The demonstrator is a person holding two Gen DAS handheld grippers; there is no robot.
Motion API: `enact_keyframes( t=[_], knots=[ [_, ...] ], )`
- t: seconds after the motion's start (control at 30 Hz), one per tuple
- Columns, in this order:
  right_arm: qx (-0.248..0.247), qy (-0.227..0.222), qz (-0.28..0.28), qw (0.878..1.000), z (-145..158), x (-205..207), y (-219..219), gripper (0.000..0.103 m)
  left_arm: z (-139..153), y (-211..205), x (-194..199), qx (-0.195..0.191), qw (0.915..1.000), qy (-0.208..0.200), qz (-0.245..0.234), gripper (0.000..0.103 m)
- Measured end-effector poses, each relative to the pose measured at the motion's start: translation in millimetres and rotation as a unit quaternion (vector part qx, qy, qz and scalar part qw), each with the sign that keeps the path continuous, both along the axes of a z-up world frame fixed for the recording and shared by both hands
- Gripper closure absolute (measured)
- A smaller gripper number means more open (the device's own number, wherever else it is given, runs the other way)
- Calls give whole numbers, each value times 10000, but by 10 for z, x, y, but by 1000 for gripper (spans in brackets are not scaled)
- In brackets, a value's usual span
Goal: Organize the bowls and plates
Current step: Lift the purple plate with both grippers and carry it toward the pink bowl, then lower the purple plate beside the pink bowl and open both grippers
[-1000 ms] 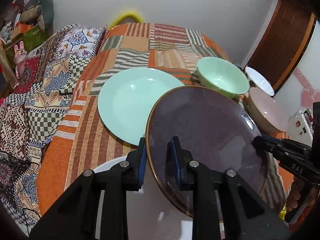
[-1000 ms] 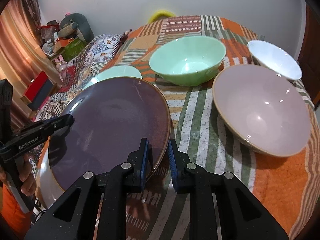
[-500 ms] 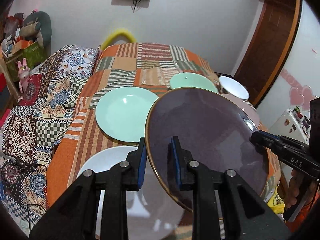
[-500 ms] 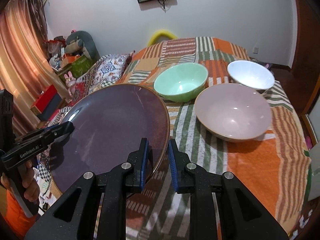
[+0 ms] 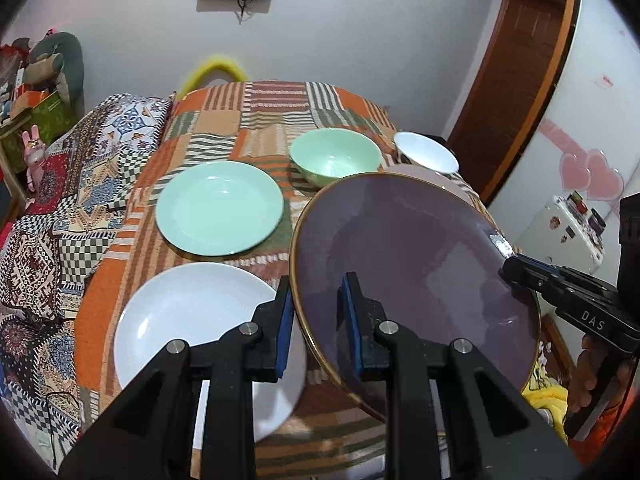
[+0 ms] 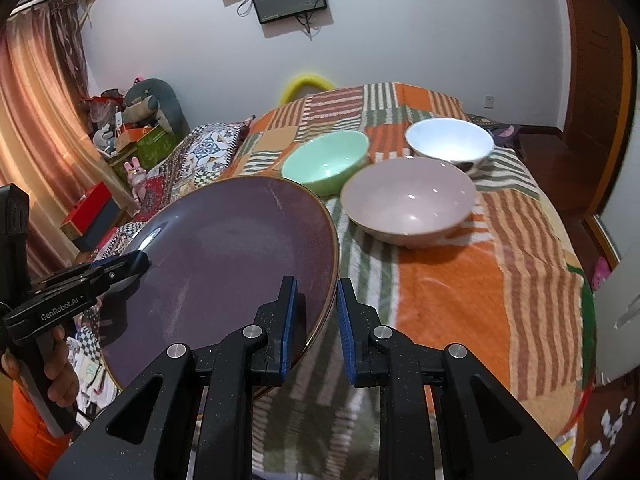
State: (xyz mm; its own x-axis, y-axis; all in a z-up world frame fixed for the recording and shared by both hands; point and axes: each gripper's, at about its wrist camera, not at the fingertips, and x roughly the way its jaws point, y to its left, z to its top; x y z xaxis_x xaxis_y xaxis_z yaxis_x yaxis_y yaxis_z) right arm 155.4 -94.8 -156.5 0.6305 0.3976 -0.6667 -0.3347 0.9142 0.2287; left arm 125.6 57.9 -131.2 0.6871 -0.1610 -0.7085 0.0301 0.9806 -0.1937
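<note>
Surface: a bed (image 5: 256,120) under a striped patchwork blanket.
Change: the purple plate (image 5: 408,264) has been lifted clear of the white plate (image 5: 192,320), at 8 o'clock below it.
Meaning: likely being carried for stacking.
Claws: left claw (image 5: 316,322) and right claw (image 6: 316,322) are each clamped on its rim.
Writing: "DAS", "GenRobot.AI".

Left gripper (image 5: 316,324): angling downward, jaws clamping a rim. Right gripper (image 6: 317,320): angling downward, jaws clamping the opposite rim. A hand (image 6: 60,380) is gripping each handle.
</note>
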Motion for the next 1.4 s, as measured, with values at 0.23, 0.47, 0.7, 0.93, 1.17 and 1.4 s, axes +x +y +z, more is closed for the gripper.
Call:
enact_keyframes(
  t=[0.23, 0.47, 0.7, 0.93, 1.17, 1.4],
  knots=[
    [-24, 135, -156, 9998, -132, -66, -182, 85, -150, -193, 50, 21, 9995, 247, -182, 79],
    [-55, 336, -254, 9991, -294, -94, -316, 85, -308, -332, 164, 88, 9979, 525, -359, 79],
    [-93, 569, -352, 9977, -457, -58, -398, 85, -491, -427, 326, 181, 9949, 850, -514, 79],
    [-83, 782, -458, 9959, -584, 12, -458, 85, -657, -501, 469, 234, 9915, 1114, -638, 79],
    [-123, 902, -514, 9945, -679, 58, -479, 85, -822, -541, 545, 277, 9882, 1325, -719, 78],
    [-270, 875, -461, 9947, -697, 60, -432, 85, -911, -495, 576, 207, 9871, 1427, -692, 78]
  ],
)
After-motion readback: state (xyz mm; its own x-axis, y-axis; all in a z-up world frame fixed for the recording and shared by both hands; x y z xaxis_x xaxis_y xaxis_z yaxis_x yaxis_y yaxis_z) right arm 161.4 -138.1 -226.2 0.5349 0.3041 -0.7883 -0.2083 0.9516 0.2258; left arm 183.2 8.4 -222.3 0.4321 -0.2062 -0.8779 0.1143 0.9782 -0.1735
